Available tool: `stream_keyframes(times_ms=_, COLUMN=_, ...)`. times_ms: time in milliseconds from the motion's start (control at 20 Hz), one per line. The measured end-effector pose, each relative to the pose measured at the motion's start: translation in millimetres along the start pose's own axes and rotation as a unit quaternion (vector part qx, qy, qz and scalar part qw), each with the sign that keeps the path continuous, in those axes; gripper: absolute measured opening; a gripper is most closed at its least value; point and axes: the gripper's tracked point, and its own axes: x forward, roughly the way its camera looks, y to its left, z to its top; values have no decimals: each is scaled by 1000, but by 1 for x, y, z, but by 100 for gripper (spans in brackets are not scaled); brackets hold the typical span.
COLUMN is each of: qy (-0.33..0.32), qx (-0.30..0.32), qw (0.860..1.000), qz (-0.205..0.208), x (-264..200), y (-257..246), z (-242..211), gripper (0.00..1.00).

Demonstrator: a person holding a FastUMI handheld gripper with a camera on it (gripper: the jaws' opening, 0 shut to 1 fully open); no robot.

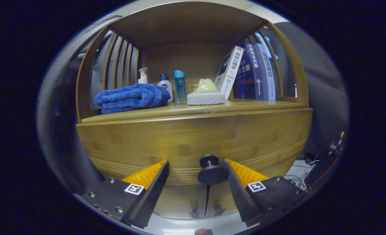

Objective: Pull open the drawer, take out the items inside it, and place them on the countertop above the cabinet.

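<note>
A wooden cabinet fills the scene, its drawer front [193,140] closed and flush. A dark round knob [210,169] sticks out of the drawer front low down. My gripper [195,168] is open, and the knob sits between the fingers, close against the right finger [237,182] and well clear of the left one. The countertop [212,107] runs above the drawer under a shelf roof. The drawer's contents are hidden.
On the countertop lie a folded blue towel [131,98], a white pump bottle [143,75], a second pump bottle [164,84], a blue bottle [179,85], a pale sponge-like item [206,93] and leaning books [248,73]. Cables [310,169] lie beside the cabinet's right side.
</note>
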Motion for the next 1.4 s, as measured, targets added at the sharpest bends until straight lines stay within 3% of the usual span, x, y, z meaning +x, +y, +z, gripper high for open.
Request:
stream_keyframes(times_ms=150, qy=3, qx=-6, qw=1000, qz=4, x=-1, y=-1, z=-1, gripper=99)
stream_keyframes(times_ms=350, qy=14, qx=-8, qw=1000, qz=-21, x=-21, y=-9, z=-2, gripper=99)
stream_keyframes(times_ms=900, qy=-8, qx=7, qw=1000, qz=-23, x=-168, y=-8, z=17, gripper=99)
stream_keyframes(times_ms=1150, qy=-39, qx=-5, qw=999, qz=-6, x=-233, y=-4, z=47, gripper=99)
stream_keyframes(times_ms=1400, qy=-92, qx=-1, qw=996, qz=19, x=-273, y=9, z=109, gripper=99)
